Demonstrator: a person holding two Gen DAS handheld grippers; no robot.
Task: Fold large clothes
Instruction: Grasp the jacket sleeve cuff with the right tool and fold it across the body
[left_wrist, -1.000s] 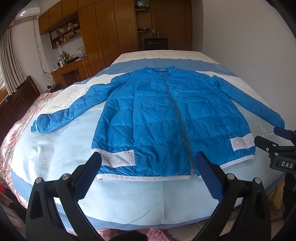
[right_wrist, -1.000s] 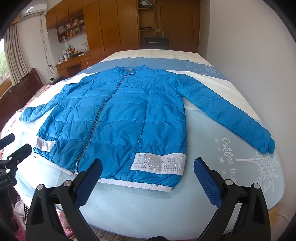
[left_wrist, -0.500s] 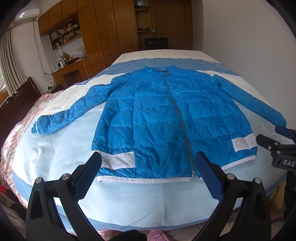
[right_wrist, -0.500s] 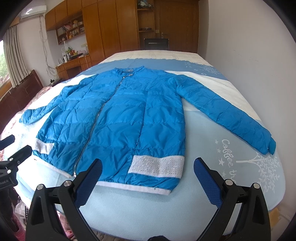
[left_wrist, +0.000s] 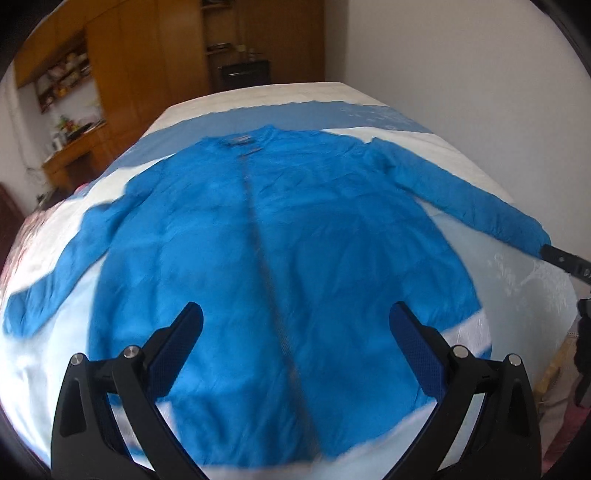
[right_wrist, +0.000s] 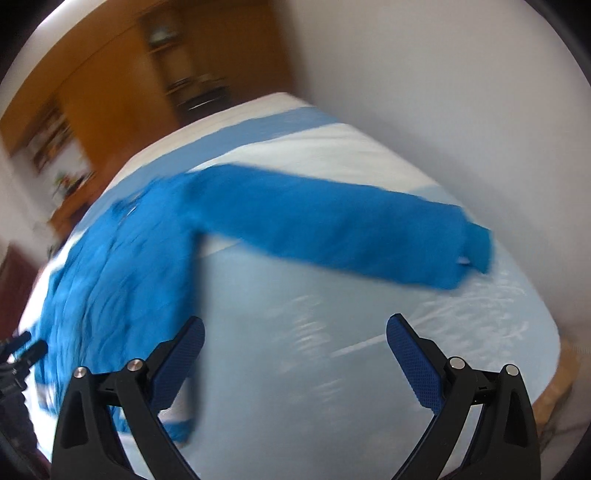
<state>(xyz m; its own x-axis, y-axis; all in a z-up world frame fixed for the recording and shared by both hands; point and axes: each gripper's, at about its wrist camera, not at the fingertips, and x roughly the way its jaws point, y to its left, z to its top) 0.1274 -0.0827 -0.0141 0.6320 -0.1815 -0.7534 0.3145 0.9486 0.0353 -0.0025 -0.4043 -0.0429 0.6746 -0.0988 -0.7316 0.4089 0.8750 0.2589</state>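
A blue puffer jacket (left_wrist: 280, 258) lies flat and zipped on the bed, sleeves spread out to both sides. My left gripper (left_wrist: 295, 343) hangs open above the lower front of the jacket, with nothing between its blue pads. In the right wrist view the jacket's right sleeve (right_wrist: 332, 229) stretches across the bed, its cuff (right_wrist: 472, 254) near the wall. My right gripper (right_wrist: 295, 354) is open over bare sheet below that sleeve, holding nothing. Part of the right gripper (left_wrist: 561, 258) shows at the left wrist view's right edge, by the cuff. Both views are blurred.
The bed (left_wrist: 517, 280) has a pale blue and white sheet. A white wall (right_wrist: 443, 110) runs close along its right side. Wooden wardrobes (left_wrist: 147, 74) and a cluttered desk (left_wrist: 70, 147) stand at the far left. The other gripper (right_wrist: 22, 354) shows at the left edge.
Both grippers have moved forward over the bed. The right one swung right toward the right sleeve; the left one now sits over the jacket's hem. Both stay open.
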